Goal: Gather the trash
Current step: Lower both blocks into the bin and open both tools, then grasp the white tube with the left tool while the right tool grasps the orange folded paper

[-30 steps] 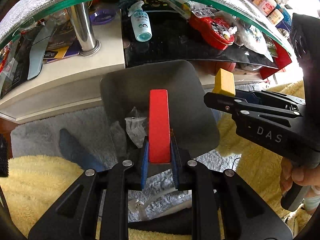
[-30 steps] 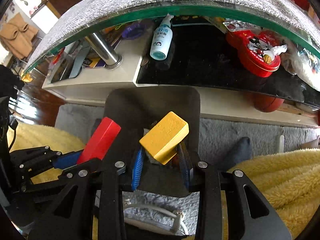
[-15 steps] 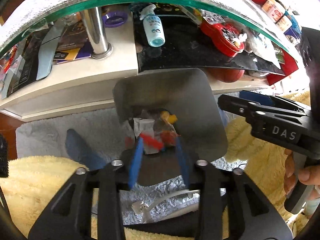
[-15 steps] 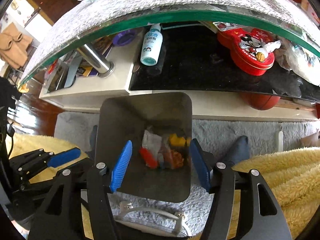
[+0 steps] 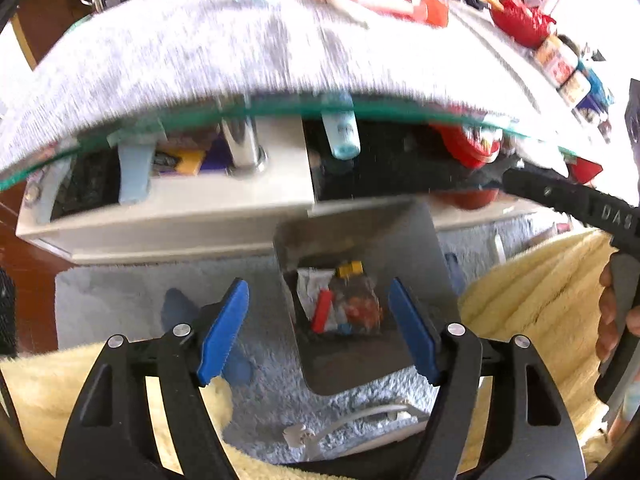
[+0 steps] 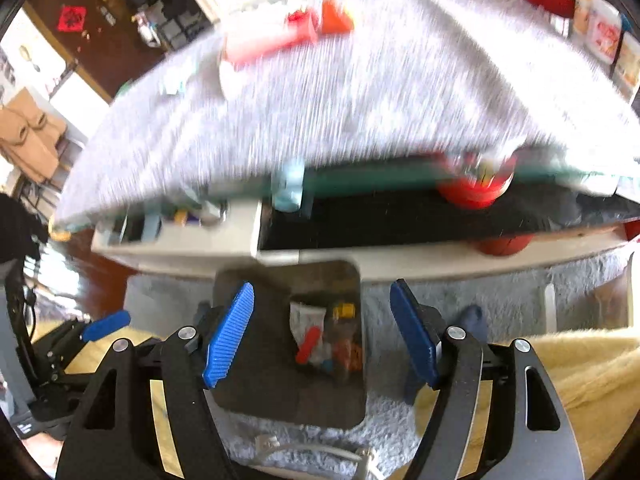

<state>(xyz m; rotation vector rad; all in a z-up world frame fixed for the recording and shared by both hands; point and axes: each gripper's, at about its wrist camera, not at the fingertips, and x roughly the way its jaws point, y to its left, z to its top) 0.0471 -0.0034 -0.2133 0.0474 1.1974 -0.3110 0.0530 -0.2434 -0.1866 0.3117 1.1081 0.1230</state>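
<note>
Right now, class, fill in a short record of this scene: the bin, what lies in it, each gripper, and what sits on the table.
bin: grey bin on the pale rug, beside the table
contents: red block, yellow block, crumpled wrappers
left gripper: jaws have just been opening, nothing between them, above the bin
right gripper: jaws have just been opening, nothing between them, above the bin
table: grey cloth over a glass top, blurred; red and orange items at the far side

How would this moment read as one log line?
left gripper: jaws just opened, empty | right gripper: same | red block, yellow block: in grey bin
</note>
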